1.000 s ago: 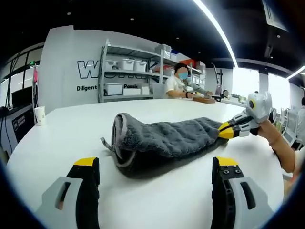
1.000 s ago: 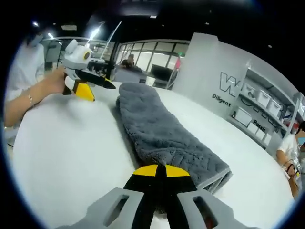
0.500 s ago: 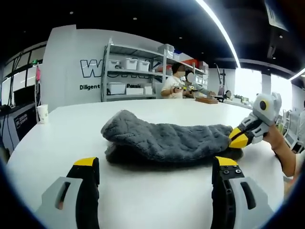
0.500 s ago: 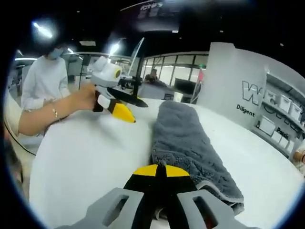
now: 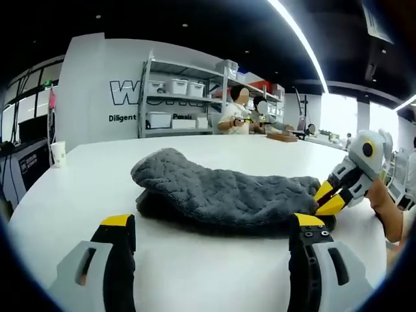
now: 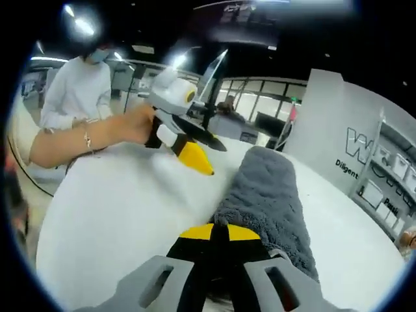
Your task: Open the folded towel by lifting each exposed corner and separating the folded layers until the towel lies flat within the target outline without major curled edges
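Grey, thick plush with a quilted wavy pattern: towel, folded into a long rounded roll on the smooth white counter. In the left gripper view, own left claw nearest, yellow-tipped black jaws spread wide with nothing between them; just ahead, towel lying crosswise to the jaws, long axis running left to right, left end humped and lifted a little over a lower layer. At its right end, right claw with yellow tips pinching the towel's edge, a hand behind it. Farther off, paper cup at the counter's left rim, metal shelving with white bins, seated people at another table.

In the right gripper view, own right claw closed tight on the towel's near end, yellow pads pressed together; towel stretching straight away along the jaws, slightly rightward. Left of it, left claw above the counter, apart from the cloth, held by a hand with a bracelet; behind, a person in white.
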Tool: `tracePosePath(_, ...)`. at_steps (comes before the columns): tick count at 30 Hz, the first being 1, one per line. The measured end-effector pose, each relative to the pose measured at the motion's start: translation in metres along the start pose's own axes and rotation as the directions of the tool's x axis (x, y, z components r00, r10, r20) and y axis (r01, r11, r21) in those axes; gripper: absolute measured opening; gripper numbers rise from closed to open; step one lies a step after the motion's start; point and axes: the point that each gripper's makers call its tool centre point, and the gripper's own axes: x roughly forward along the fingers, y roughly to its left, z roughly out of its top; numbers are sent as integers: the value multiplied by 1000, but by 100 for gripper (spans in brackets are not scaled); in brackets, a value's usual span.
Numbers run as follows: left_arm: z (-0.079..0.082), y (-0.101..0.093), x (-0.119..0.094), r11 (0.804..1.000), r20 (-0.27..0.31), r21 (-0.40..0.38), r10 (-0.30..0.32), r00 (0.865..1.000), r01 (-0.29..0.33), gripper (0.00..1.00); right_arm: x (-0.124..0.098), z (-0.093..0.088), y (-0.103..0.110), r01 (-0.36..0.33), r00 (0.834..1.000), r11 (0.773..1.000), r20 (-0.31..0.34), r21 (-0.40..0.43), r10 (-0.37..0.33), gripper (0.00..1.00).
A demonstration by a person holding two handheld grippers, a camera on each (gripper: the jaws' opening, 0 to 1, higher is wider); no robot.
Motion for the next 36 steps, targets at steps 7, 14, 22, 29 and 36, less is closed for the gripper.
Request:
tracePosePath(7,-3,0,2,1000,-13,1,-3,1000,3,97,-24,9,-18,40,996,999,78,5,-40,47)
tracePosePath(14,-2,-2,1,1000,3,-17,-11,1000,11,97,-41,-17,-72,167,984,972,37,166,-175,77)
tracePosePath(22,-4,-6,4,1000,-16,8,-6,1000,6,96,-62,-38,-120,262,962,933,12,248,-273,99)
tracePosePath(29,-10,-14,8,999,-44,7,-41,998,41,96,-72,-57,-137,315,946,895,-35,317,-321,99)
tracePosePath(36,-10,-23,12,997,-42,13,-74,996,74,89,-77,-43,-140,313,940,892,26,328,-339,99)
